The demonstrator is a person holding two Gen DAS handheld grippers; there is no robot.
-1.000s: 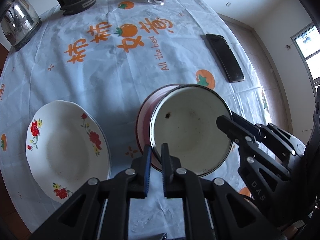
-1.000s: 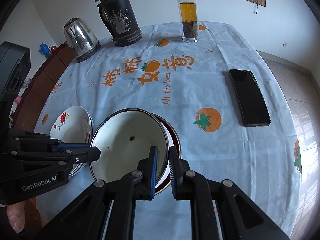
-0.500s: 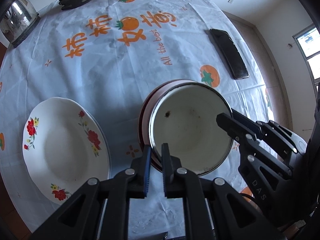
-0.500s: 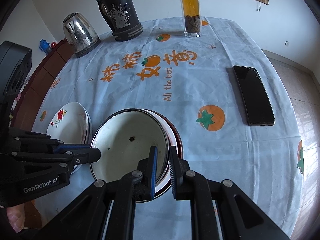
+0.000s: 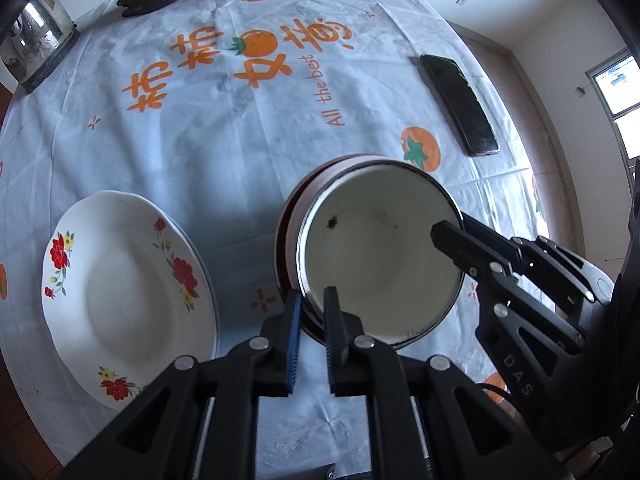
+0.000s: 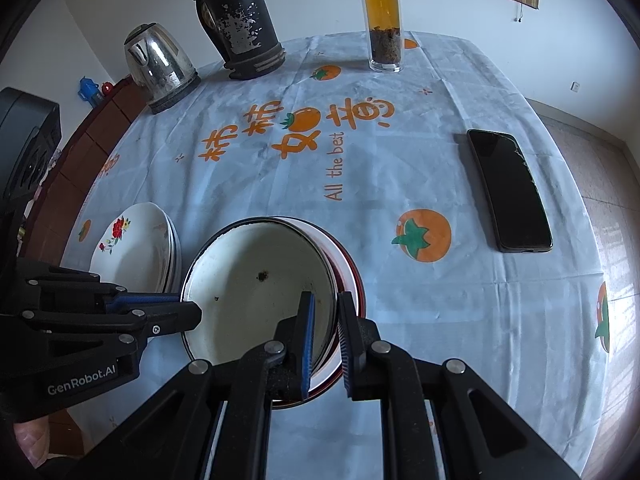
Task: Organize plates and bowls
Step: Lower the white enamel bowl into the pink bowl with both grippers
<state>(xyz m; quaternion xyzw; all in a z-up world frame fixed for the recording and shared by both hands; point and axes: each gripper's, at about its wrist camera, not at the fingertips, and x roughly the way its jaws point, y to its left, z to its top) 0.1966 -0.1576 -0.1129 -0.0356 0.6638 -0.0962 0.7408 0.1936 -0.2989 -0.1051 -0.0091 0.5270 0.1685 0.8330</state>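
A white enamel bowl (image 5: 380, 256) (image 6: 260, 288) with a dark rim sits inside a red-sided bowl (image 5: 288, 232) (image 6: 354, 280) near the table's front. My left gripper (image 5: 310, 304) is shut on the white bowl's near-left rim. My right gripper (image 6: 325, 312) is shut on its right rim, and shows in the left wrist view (image 5: 452, 240). A stack of white flowered plates (image 5: 128, 292) (image 6: 136, 248) lies just left of the bowls.
On the orange-print tablecloth (image 6: 340, 152) lie a black phone (image 6: 508, 192) at right, a tea bottle (image 6: 382, 20), a black thermos (image 6: 240, 24) and a steel kettle (image 6: 160, 64) at the far edge. A dark cabinet stands off the left side.
Both grippers keep their hold on the white bowl. The cameras have drawn back slightly, so the far objects look a little farther away.
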